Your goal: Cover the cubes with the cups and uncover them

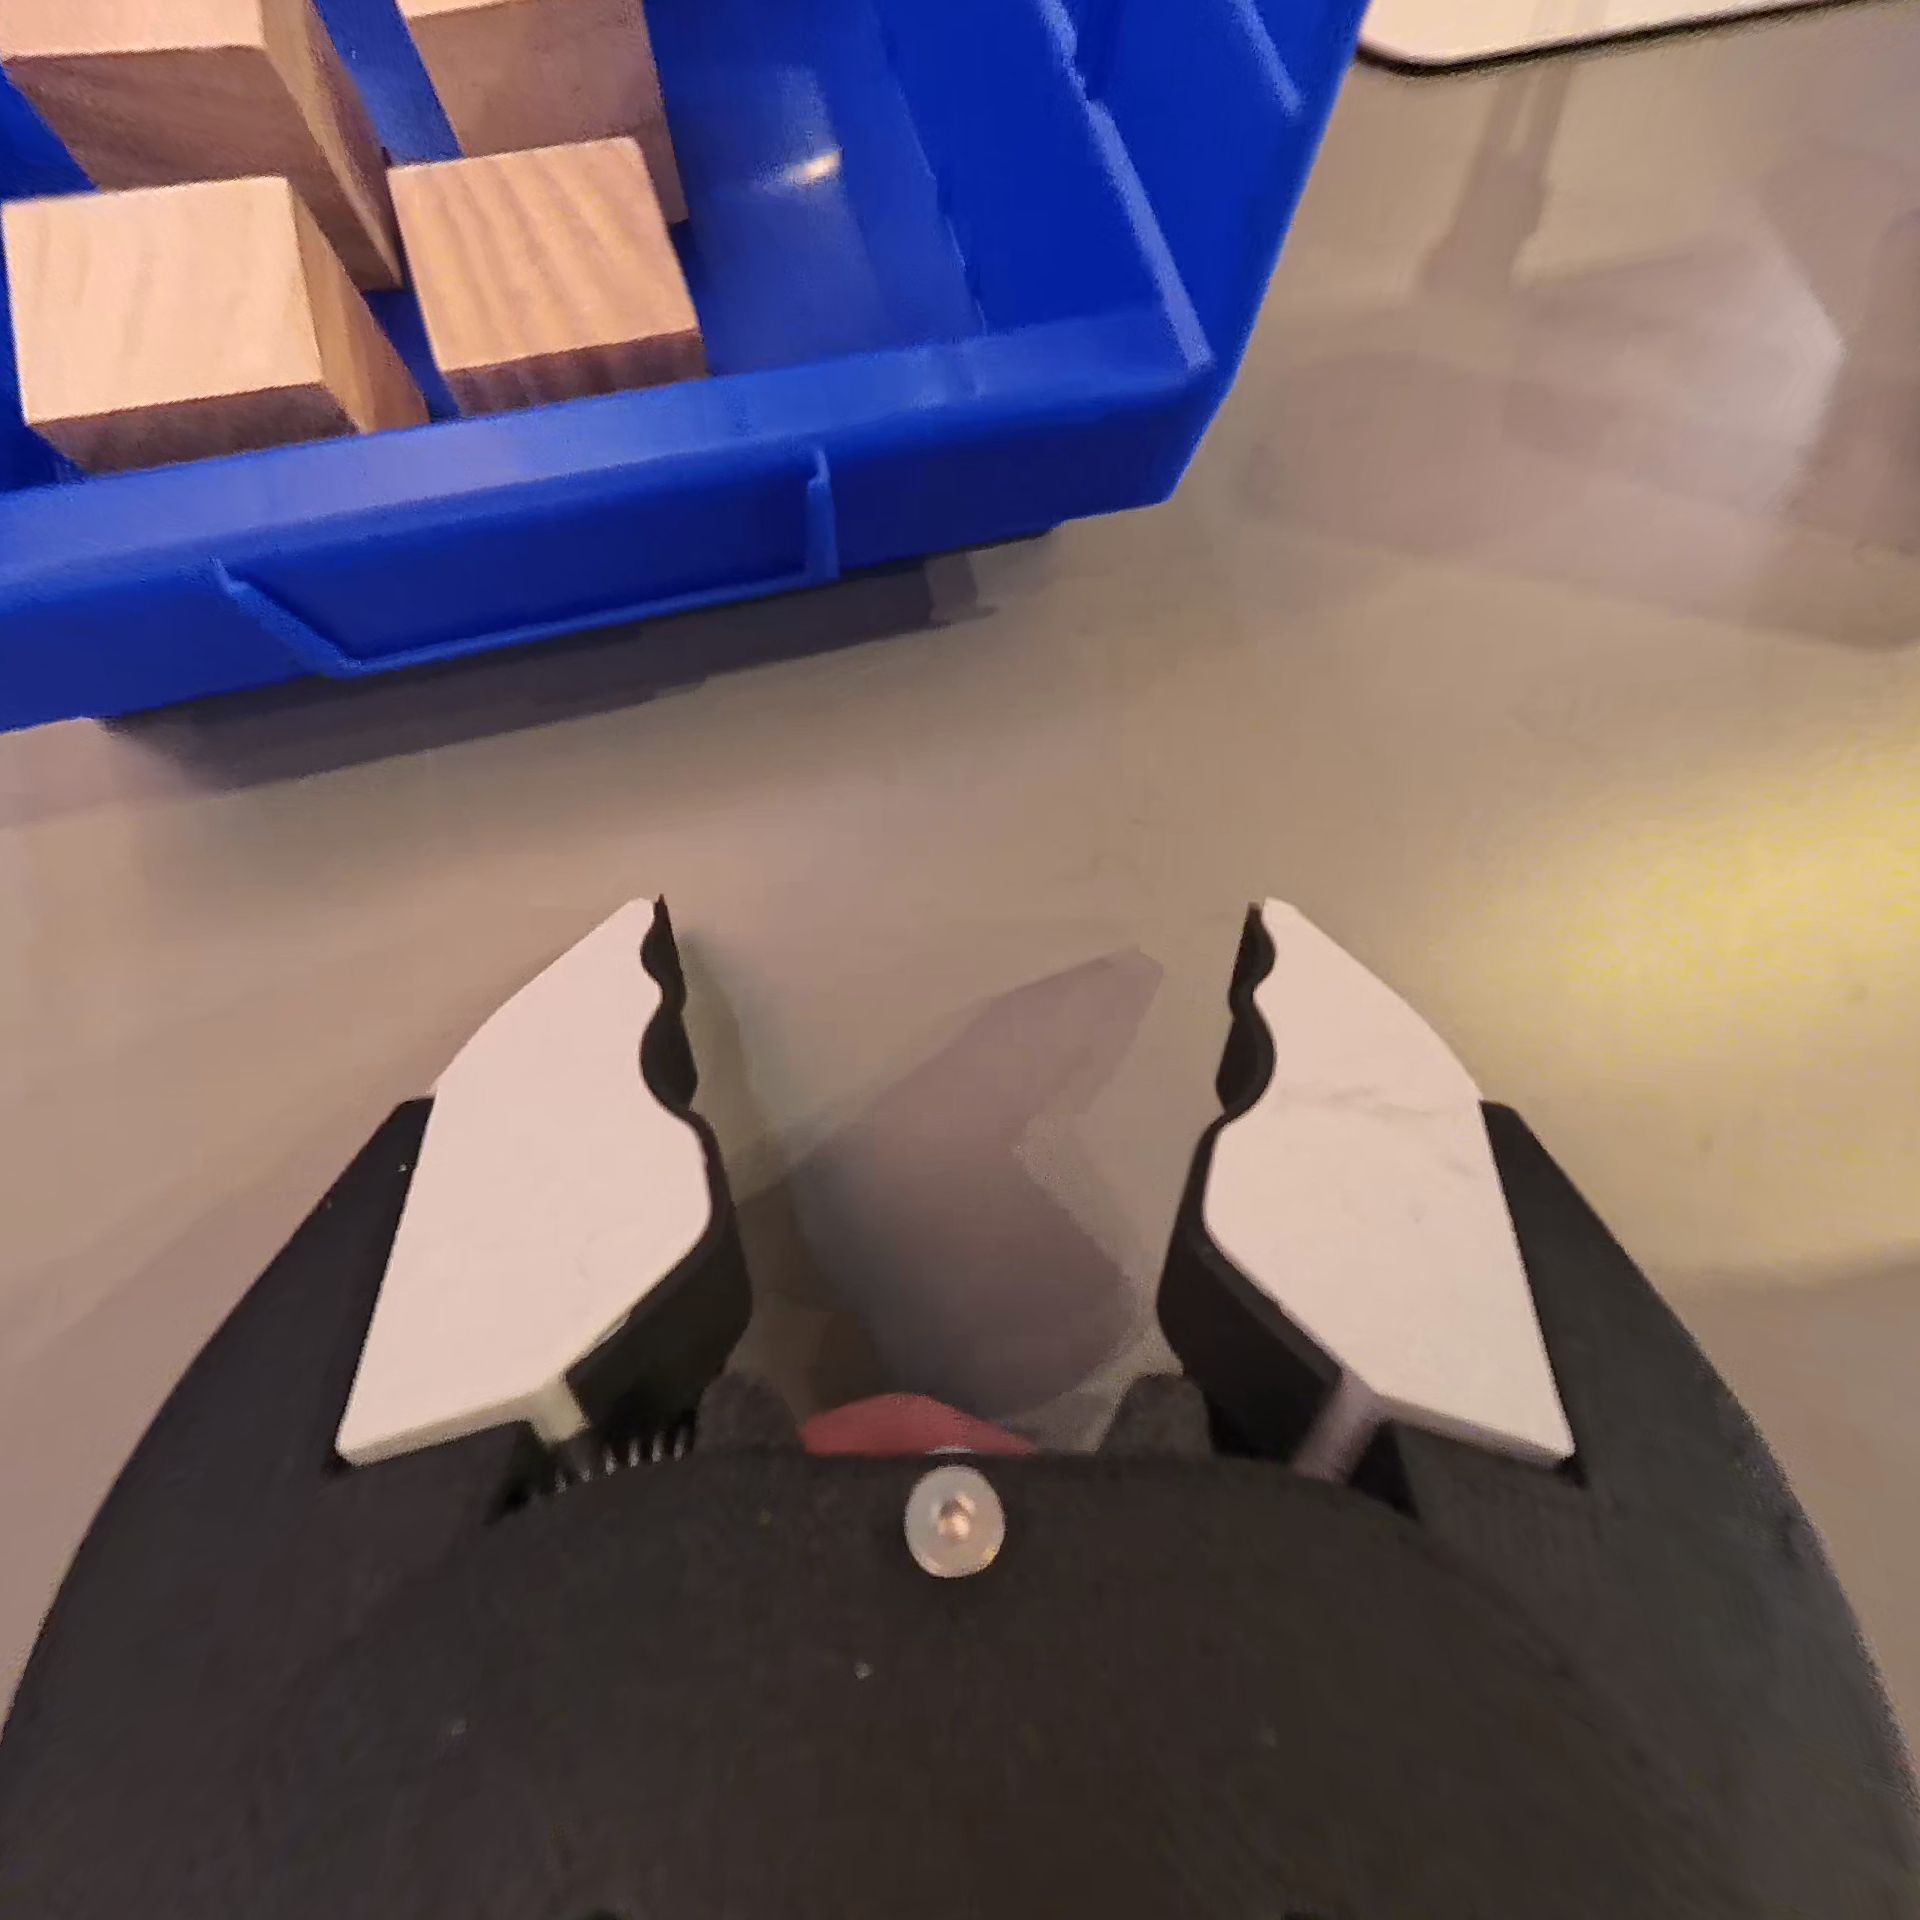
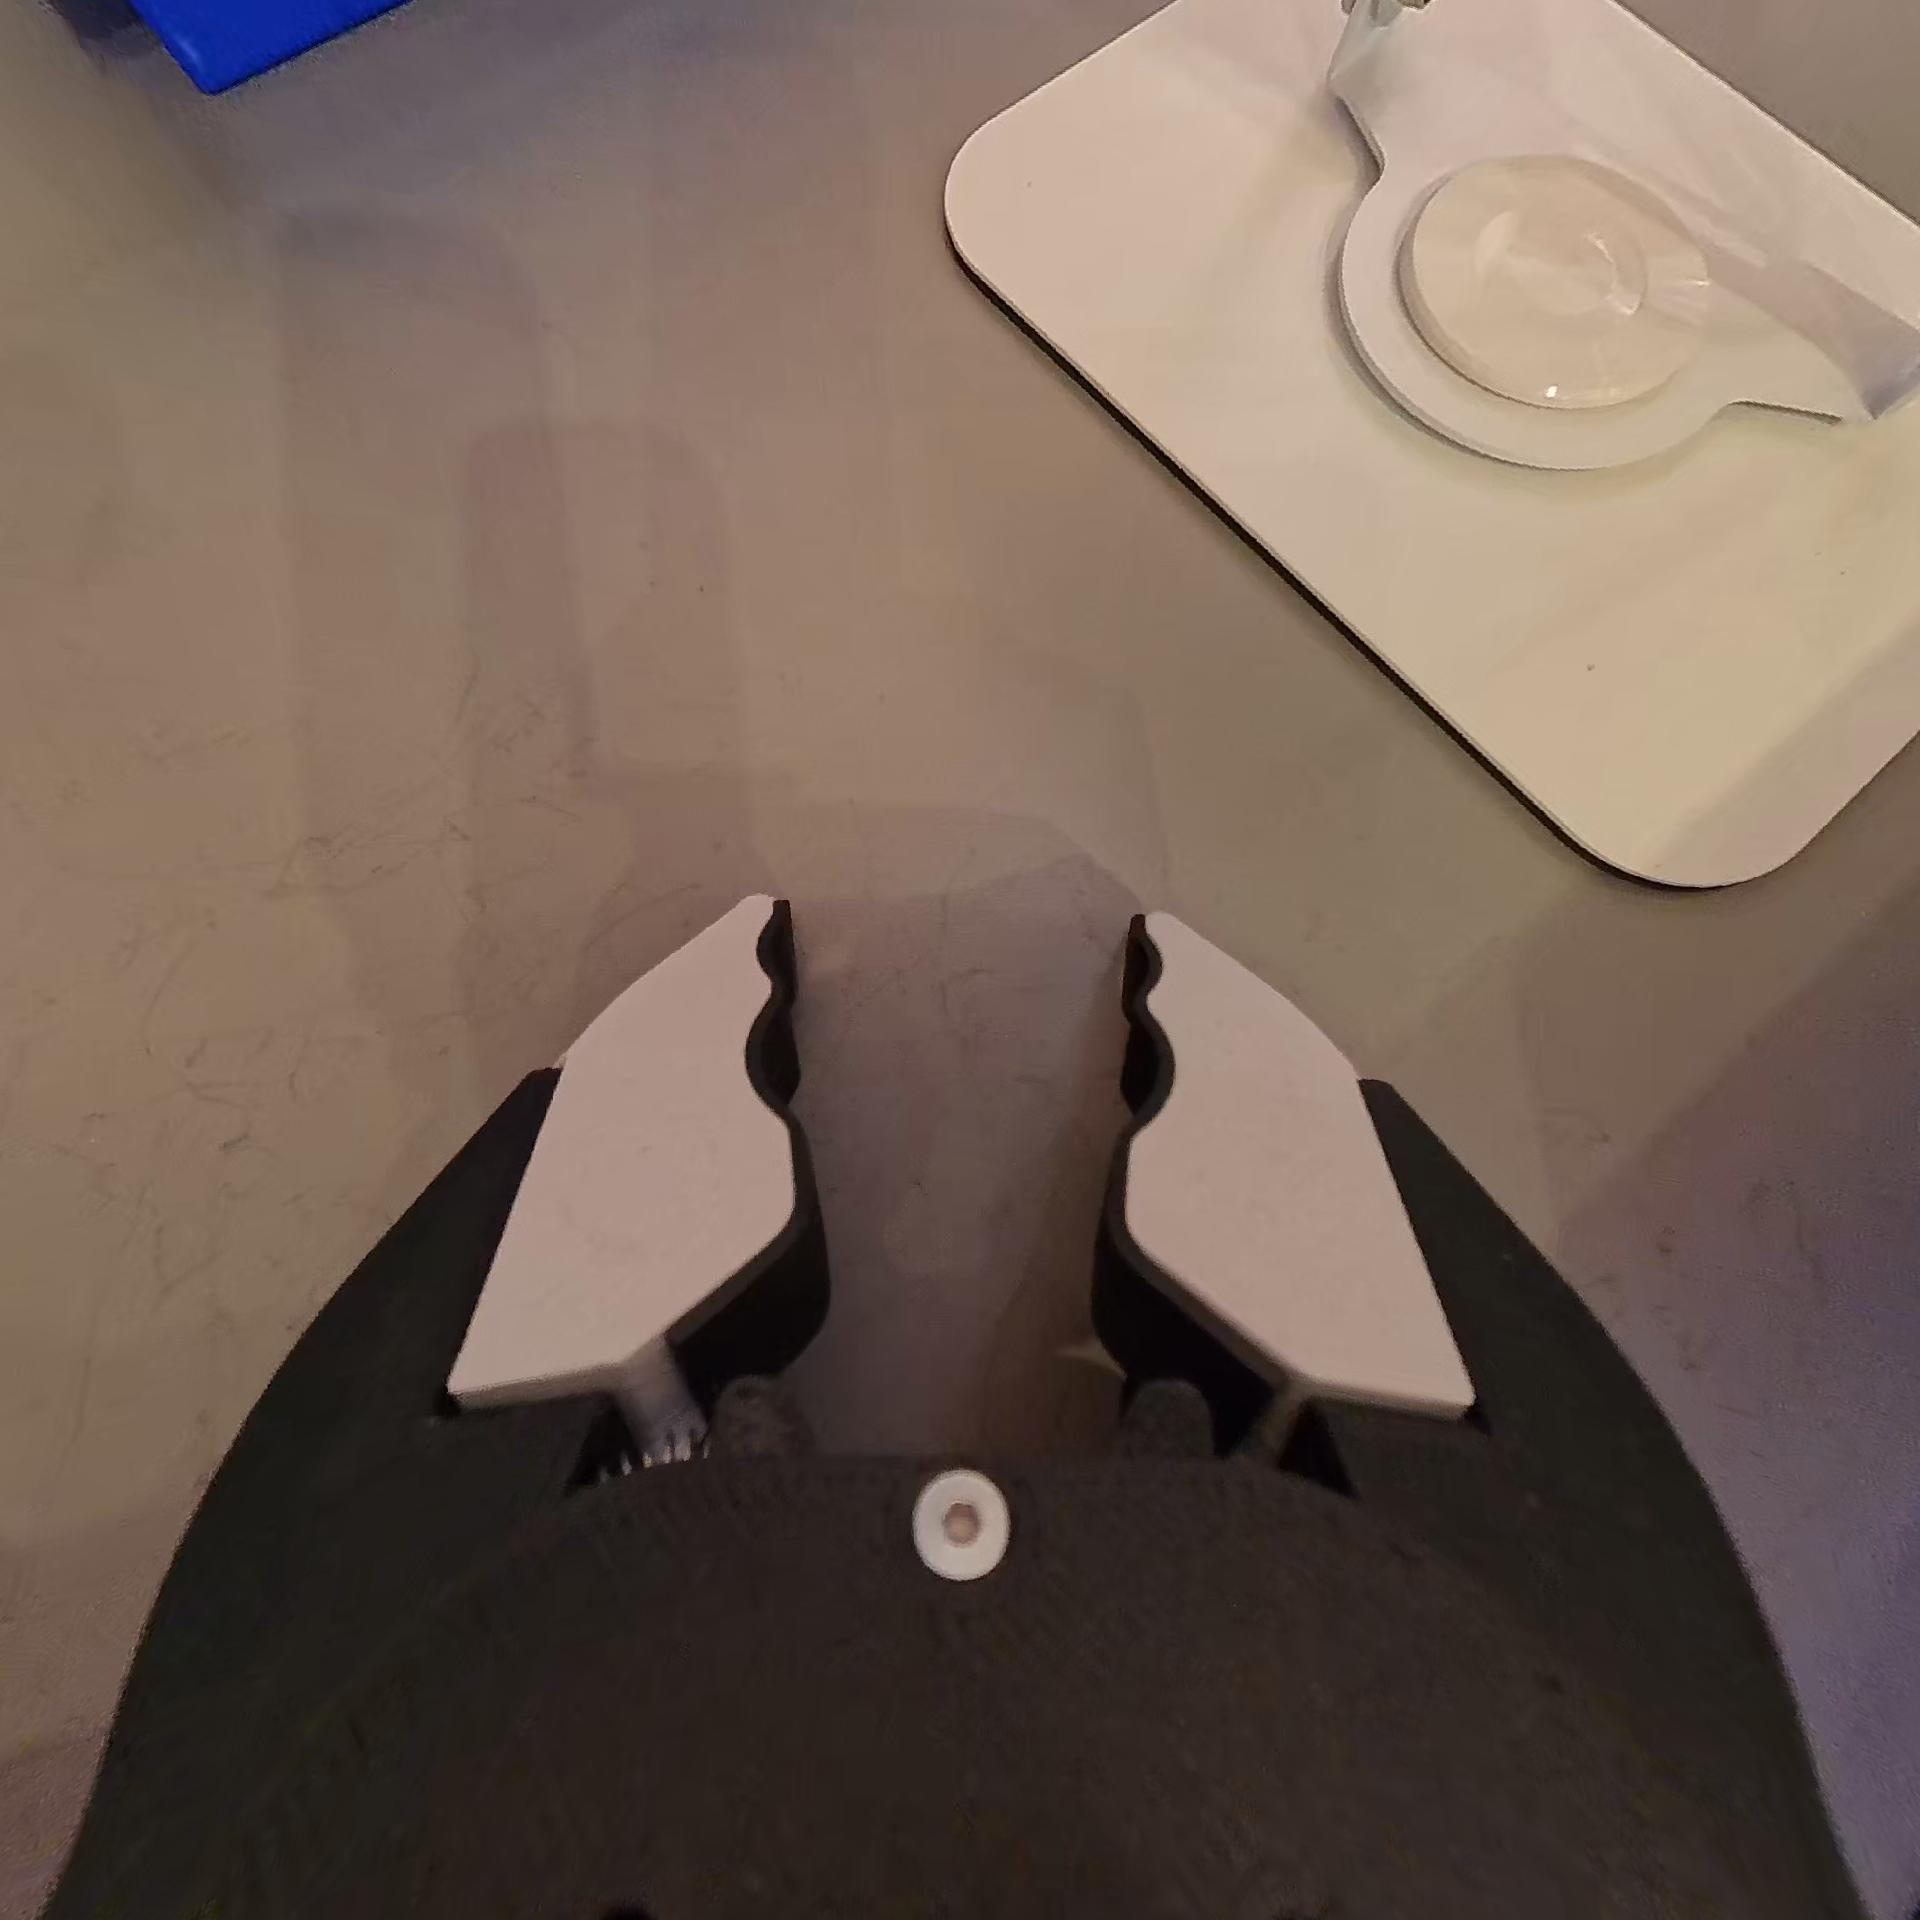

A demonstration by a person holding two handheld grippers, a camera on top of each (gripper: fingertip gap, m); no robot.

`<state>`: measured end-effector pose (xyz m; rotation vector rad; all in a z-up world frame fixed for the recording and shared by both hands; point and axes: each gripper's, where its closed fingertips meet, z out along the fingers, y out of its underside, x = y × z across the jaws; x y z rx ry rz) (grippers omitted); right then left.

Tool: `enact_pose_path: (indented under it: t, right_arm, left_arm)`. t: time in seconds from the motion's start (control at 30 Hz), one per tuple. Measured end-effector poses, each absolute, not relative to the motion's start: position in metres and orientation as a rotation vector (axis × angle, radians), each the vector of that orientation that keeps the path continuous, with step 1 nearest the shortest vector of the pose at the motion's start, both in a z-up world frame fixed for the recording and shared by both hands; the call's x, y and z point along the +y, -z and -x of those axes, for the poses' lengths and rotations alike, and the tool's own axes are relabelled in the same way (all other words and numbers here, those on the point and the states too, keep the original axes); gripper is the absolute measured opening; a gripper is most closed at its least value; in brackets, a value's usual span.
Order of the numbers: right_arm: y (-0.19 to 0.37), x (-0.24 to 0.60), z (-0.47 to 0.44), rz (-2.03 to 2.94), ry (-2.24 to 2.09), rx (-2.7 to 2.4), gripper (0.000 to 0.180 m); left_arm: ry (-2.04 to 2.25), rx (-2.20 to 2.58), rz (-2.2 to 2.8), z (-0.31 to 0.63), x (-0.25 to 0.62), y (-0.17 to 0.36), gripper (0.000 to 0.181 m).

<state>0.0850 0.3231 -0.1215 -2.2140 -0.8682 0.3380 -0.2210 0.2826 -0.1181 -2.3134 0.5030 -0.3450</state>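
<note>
Grey counter (image 1: 1039,769), matte, faintly mottled; a yellowish patch of light on it at right in the left wrist view.

Blue plastic bin (image 1: 935,343) stands on the counter, upper left of the left wrist view: ribbed inner walls, label slot on its front face. A blue corner, probably of the same bin, shows at the top left edge of the right wrist view.

White flat base plate (image 2: 1195,312), rounded corners, dark underside edge, lies on the counter at upper right of the right wrist view. A round translucent disc (image 2: 1548,291) sits in a white ring on it.

Two close, downward wrist views over one grey table (image 2: 416,623), blue bin (image 1: 644,499) in both.
</note>
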Motion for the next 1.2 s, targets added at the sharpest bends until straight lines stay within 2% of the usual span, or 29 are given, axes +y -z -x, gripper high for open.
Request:
enact_pose_path:
  t: [0.43, 0.6, 0.8, 0.97, 1.2]
  right_arm:
    - [0.121, 0.323, -0.085, 2.212, -0.342, -0.869, 0.055]
    - [0.121, 0.323, -0.084, 2.211, -0.345, -0.871, 0.055]
    - [0.121, 0.323, -0.085, 2.212, -0.347, -0.867, 0.053]
    - [0.121, 0.323, -0.085, 2.212, -0.347, -0.866, 0.052]
    - [0.121, 0.323, -0.085, 2.213, -0.346, -0.862, 0.051]
  left_arm:
    - [0.356, 0.461, 2.299, 0.229, 0.286, 0.113, 0.097]
    - [0.242, 0.479, 2.167, 0.252, 0.303, 0.062, 0.091]
    - [0.104, 0.41, 2.118, 0.286, 0.359, 0.001, 0.071]
    - [0.114, 0.354, 2.281, 0.287, 0.394, 0.029, 0.063]
    - [0.069, 0.341, 2.466, 0.288, 0.409, 0.074, 0.066]
